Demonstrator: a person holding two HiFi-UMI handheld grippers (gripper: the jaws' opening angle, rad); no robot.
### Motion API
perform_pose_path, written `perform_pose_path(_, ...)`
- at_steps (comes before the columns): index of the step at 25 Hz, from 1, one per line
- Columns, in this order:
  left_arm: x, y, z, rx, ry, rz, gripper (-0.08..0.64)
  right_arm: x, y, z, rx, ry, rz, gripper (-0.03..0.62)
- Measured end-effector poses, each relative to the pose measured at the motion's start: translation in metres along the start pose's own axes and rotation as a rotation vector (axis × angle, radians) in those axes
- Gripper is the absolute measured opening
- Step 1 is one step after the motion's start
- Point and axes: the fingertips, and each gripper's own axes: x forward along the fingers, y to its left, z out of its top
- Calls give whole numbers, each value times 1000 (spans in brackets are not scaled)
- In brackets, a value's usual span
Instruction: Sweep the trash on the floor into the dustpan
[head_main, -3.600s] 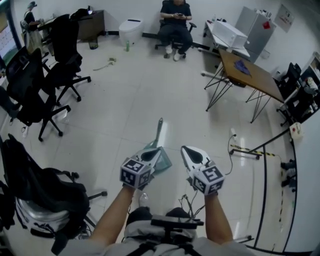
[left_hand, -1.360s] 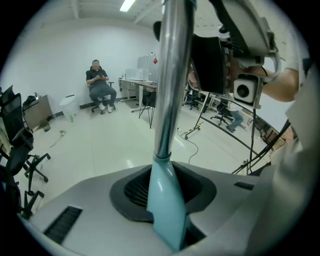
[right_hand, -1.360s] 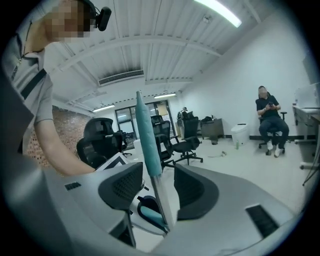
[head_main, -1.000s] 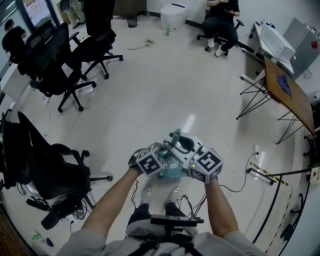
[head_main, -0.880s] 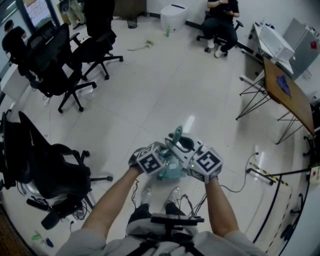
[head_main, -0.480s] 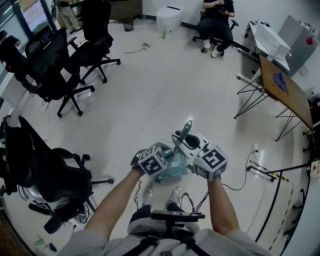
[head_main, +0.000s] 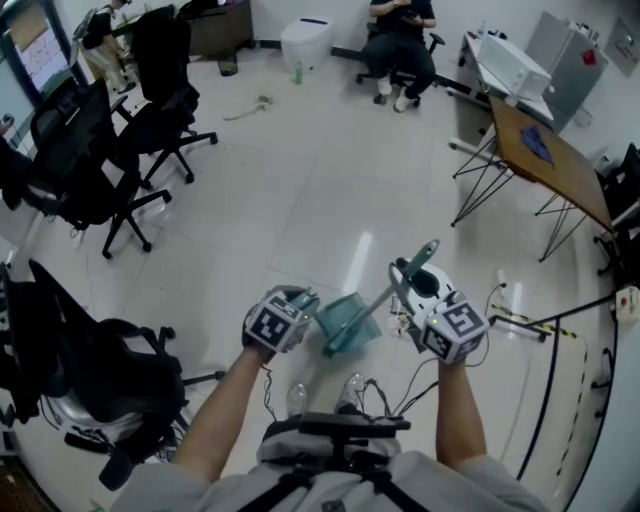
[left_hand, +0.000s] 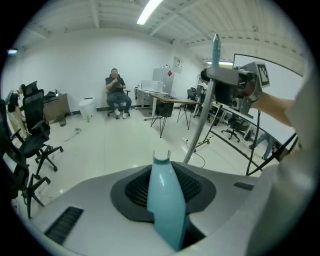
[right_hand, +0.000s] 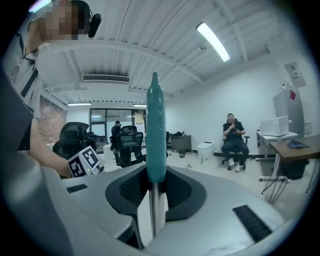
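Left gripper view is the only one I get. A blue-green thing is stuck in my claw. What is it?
Observer: The head view shows it's the handle of a teal dustpan. The pan sits right beside your left claw.
Operator: Where does the pole on my right go at the bottom?
Observer: The broom pole slants down and meets the dustpan. I can't make out any bristles.
Operator: Is the other claw really squeezing it?
Observer: Yes. In the right gripper view the right claw is shut on the broom pole, just under its teal grip.
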Motion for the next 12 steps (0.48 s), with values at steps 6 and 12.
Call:
perform_pose_path(6, -17, 4, 23, 31, -59, 33, 104, -38, -21, 2, 12, -34, -164, 77)
perform_pose_path(12, -19, 3, 39, 57, -78, 46, 104, -66, -32, 8, -5, -60, -252, 77)
